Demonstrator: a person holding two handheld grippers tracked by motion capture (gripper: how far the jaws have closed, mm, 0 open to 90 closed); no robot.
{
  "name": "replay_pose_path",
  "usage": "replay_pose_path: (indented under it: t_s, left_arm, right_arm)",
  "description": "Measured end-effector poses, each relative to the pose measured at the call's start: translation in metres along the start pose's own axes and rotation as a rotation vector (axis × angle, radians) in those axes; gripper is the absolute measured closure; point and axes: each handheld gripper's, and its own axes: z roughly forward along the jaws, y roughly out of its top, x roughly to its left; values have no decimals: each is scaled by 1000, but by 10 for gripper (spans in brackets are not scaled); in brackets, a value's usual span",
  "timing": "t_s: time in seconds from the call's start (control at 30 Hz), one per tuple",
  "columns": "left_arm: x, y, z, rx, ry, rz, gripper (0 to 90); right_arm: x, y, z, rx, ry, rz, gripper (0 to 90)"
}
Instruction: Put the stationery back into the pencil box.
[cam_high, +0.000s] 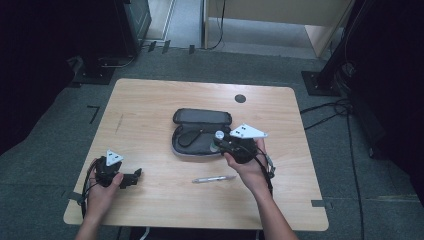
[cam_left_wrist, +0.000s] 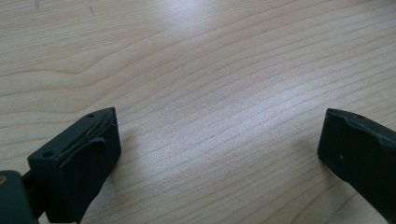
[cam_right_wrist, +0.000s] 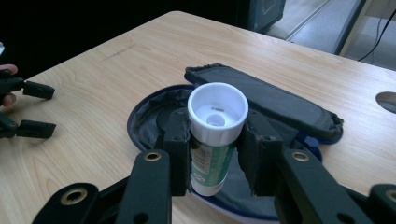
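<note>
right gripper (cam_right_wrist: 215, 154) fingers clamp tube (cam_right_wrist: 212, 144) over open case (cam_high: 200, 131) | left gripper (cam_left_wrist: 219, 144) fingers wide, idle | risk: upright tube slips or catches the case rim

Both forearms are bare, without sleeves. Each black gripper, left gripper (cam_high: 131, 178) and right gripper (cam_high: 220, 143), carries a pale three-cornered plate on top and a dark cable trailing behind. Brass-ringed screw holes dot the right gripper's jaw arms.
</note>
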Motion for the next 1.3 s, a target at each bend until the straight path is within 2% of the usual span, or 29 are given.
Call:
replay_pose_path:
  t_s: [0.23, 0.4, 0.73, 0.87, 1.03, 1.3]
  left_arm:
    - [0, 0, 0, 0, 0, 1, 0]
    - [0, 0, 0, 0, -1, 2, 0]
    - [0, 0, 0, -2, -3, 1, 0]
    - [0, 0, 0, -1, -4, 1, 0]
    - [0, 0, 0, 1, -5, 4, 0]
    - [0, 0, 0, 0, -5, 4, 0]
  right_arm:
    - [3, 2, 23, 11, 14, 6, 665]
    - [5, 1, 37, 14, 25, 37, 665]
    - [26, -2, 72, 47, 45, -2, 665]
    - [30, -5, 83, 52, 66, 12, 665]
    - [28, -9, 88, 67, 81, 26, 665]
    - [14, -16, 86, 85, 110, 77, 664]
